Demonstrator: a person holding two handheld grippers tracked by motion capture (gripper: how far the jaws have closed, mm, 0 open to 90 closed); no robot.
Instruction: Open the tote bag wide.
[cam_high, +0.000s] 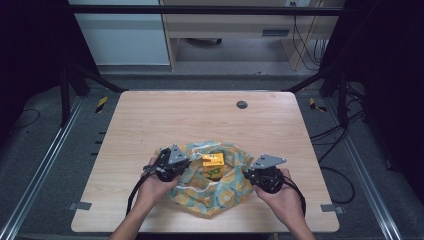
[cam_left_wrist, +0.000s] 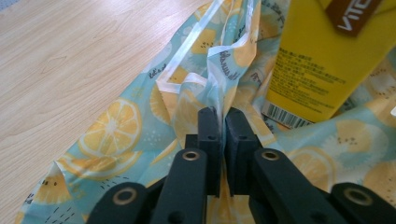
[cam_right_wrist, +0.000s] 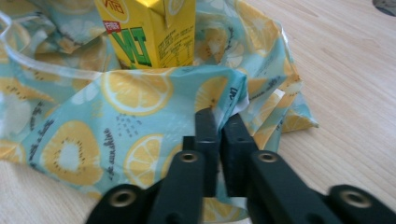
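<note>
pale wooden table (cam_high: 150, 120) (grey floor (cam_high: 45, 150) around), dark room

Lab-like recording bay, bare wooden table (cam_high: 150, 120) inside black frame (cam_high: 200, 10), loose cables (cam_high: 340, 170) on grey floor (cam_high: 45, 165)

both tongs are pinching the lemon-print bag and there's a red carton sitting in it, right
Not quite: the carton is yellow, not red, as the left gripper view shows. The rest holds: the left tongs and the right tongs are each shut on a fold of the lemon-print bag, and the carton sits in it.
</note>
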